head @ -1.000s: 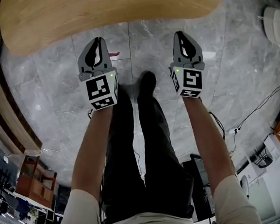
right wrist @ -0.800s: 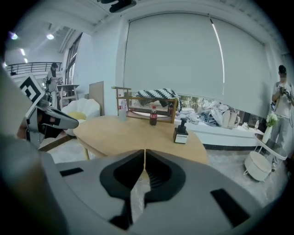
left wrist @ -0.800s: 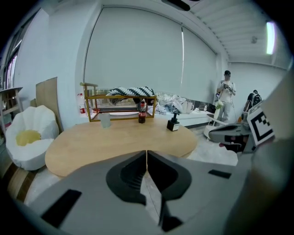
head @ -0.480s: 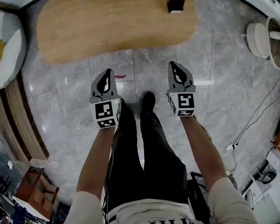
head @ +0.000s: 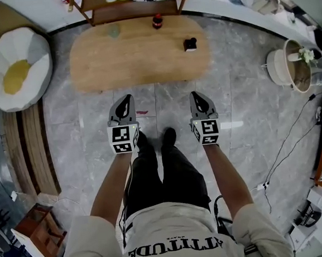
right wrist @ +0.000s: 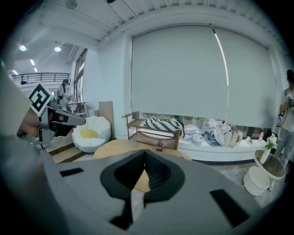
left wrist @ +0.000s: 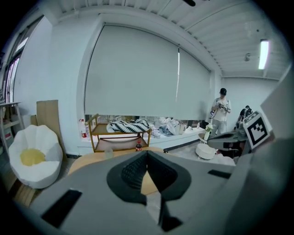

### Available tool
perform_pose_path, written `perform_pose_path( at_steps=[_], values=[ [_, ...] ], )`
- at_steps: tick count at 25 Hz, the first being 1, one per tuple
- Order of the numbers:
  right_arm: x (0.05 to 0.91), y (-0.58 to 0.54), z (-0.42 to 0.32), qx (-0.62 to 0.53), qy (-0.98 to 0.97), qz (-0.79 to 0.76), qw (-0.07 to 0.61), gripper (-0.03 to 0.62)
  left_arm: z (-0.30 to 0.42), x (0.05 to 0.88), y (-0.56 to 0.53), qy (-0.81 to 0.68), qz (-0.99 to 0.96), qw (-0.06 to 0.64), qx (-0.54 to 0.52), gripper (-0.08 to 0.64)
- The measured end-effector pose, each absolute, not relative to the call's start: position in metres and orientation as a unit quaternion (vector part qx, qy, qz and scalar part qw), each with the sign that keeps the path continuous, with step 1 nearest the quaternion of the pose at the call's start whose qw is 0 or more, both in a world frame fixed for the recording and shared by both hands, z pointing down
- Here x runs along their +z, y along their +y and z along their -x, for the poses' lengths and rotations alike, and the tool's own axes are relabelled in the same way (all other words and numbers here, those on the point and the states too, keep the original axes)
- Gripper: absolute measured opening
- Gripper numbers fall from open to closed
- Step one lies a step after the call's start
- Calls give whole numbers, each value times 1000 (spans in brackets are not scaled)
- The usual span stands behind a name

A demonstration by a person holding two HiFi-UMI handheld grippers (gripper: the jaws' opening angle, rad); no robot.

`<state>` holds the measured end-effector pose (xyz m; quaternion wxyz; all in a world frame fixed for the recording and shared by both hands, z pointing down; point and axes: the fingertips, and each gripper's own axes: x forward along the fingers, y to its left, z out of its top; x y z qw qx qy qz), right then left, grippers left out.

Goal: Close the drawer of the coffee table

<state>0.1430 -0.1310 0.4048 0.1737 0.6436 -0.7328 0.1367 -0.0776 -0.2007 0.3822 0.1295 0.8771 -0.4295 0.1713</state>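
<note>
Scene: seen from above, a person stands on a grey tiled floor [head: 245,129] with both arms held forward.
Left gripper [head: 125,99]: centre left; jaws closed together, holding nothing.
Right gripper [head: 195,94]: centre right; jaws closed together, holding nothing.
Bench [head: 138,63]: oval and wooden, at upper centre, beyond both grippers and apart from them. The drawer cannot be made out from any view.
On the bench: a bottle [head: 156,21] at the top edge, a cup [head: 113,31] to its left, and a small black thing [head: 190,43] toward the right.
Around: a white chair [head: 31,50] with a yellow middle at upper left, a wooden shelf [head: 134,9] at the top edge, and a white pot [head: 279,67] at right.
</note>
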Motion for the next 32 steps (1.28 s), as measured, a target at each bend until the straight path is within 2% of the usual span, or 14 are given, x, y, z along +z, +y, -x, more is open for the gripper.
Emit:
perform_pose_path(
  at_steps=[6,26,32],
  values=[
    [337,-113,-143,147,-741,-640,140,20,92,318,-176,-401,-894,106,169,20],
    [182,-83,-153,76,-760,-632,132,20,140,164,-149,-382,-912,61,132,21],
    [139,-72,-157,51,-759,-640,111,20,160,120,-154,-393,-912,58,101,21]
  ],
)
